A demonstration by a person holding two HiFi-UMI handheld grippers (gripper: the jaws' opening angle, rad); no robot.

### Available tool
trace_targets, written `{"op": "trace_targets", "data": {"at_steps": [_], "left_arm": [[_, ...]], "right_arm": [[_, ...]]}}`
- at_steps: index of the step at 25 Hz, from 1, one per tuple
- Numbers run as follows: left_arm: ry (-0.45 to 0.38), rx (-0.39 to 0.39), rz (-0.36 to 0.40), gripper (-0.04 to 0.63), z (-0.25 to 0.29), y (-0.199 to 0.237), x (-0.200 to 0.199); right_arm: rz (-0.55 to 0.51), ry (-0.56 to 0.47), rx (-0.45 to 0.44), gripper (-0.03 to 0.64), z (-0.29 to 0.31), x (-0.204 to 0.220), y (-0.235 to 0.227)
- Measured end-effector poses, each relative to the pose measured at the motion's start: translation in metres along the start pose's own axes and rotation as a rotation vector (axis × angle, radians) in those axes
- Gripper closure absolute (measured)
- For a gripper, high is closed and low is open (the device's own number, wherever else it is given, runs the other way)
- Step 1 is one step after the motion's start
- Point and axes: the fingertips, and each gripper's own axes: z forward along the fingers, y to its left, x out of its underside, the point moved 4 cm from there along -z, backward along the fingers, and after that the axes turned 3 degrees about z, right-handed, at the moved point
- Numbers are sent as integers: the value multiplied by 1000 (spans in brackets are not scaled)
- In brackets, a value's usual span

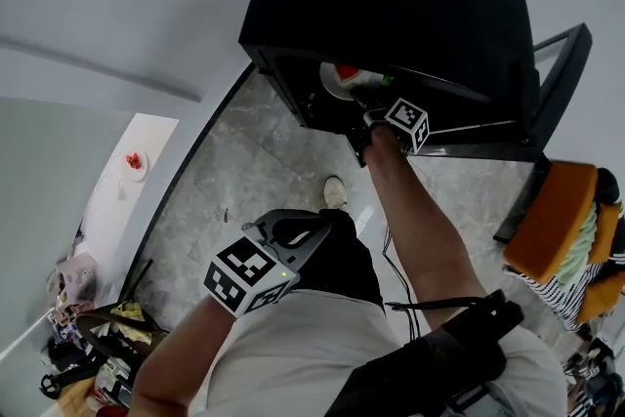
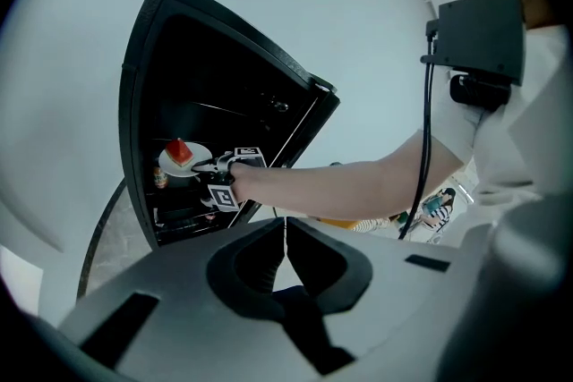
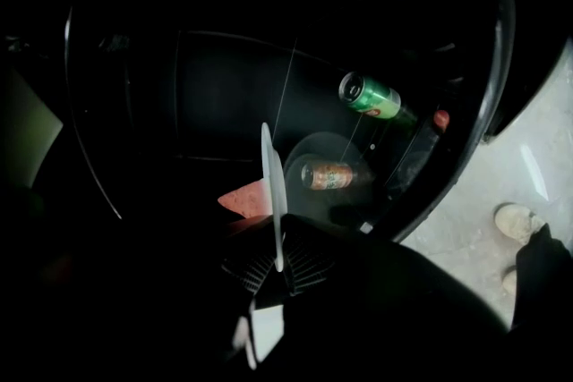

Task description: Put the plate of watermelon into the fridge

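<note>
plate [image 2: 185, 163]: white, inside the open fridge [image 1: 391, 5], pinched by its near rim; can't tell if it rests on a shelf
watermelon [image 2: 180, 151]: red wedge sitting on the plate, roughly level in the left gripper view
right gripper [image 3: 277, 259]: jaws clamped on the plate rim, plate seen edge-on between them; arm stretched into the fridge opening
fridge: black, low, dark inside, door [image 1: 559, 63] swung open on the right of the head view
green can [image 3: 372, 97]: lying on its side inside the fridge, upper right of the plate
orange can [image 3: 327, 175]: also on its side, lower, just past the plate edge
left gripper [image 2: 286, 250]: jaws closed together, nothing between them; held back near the person's waist, well apart from the fridge
floor [image 1: 254, 171]: grey marbled tile, person's shoe [image 1: 335, 192] just in front of the fridge
chair [image 1: 552, 220]: orange, right of the fridge door
</note>
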Motion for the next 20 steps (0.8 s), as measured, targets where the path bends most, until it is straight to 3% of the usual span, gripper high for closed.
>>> {"op": "trace_targets", "data": {"at_steps": [9, 17, 20], "left_arm": [[-9, 6, -8, 581, 0, 4, -1], [-29, 24, -26, 581, 0, 4, 1], [-31, 24, -31, 581, -1, 4, 3]], "right_arm": [[-73, -18, 56, 591, 9, -14, 0], [-292, -19, 176, 570, 11, -23, 7], [-409, -9, 221, 522, 10, -23, 11]]}}
